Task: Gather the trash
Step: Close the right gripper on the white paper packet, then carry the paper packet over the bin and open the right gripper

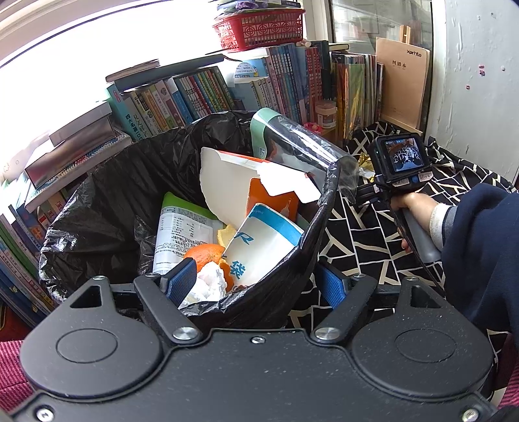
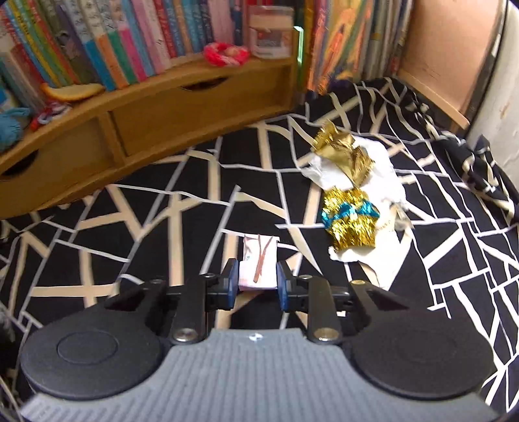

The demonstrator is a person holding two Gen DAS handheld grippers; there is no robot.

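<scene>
Nearby, gold wrappers (image 2: 347, 191) litter the cloth (image 2: 162, 207); wooden shelf (image 2: 155, 107) behind.

Books (image 1: 201, 94), red basket (image 1: 259, 29), wooden shelf (image 2: 146, 107), patterned cloth (image 2: 162, 211)

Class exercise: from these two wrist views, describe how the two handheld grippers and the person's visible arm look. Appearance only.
The left gripper has a black body with two round discs, black linkage bars with silver screws, and blue ribbed pads on its fingers. The right gripper has the same black discs and blue pads, plus a grey ribbed top plate. From outside, it shows a small screen, a grey handle and a black cable. The sleeve is navy with a grey-white cuff.
</scene>
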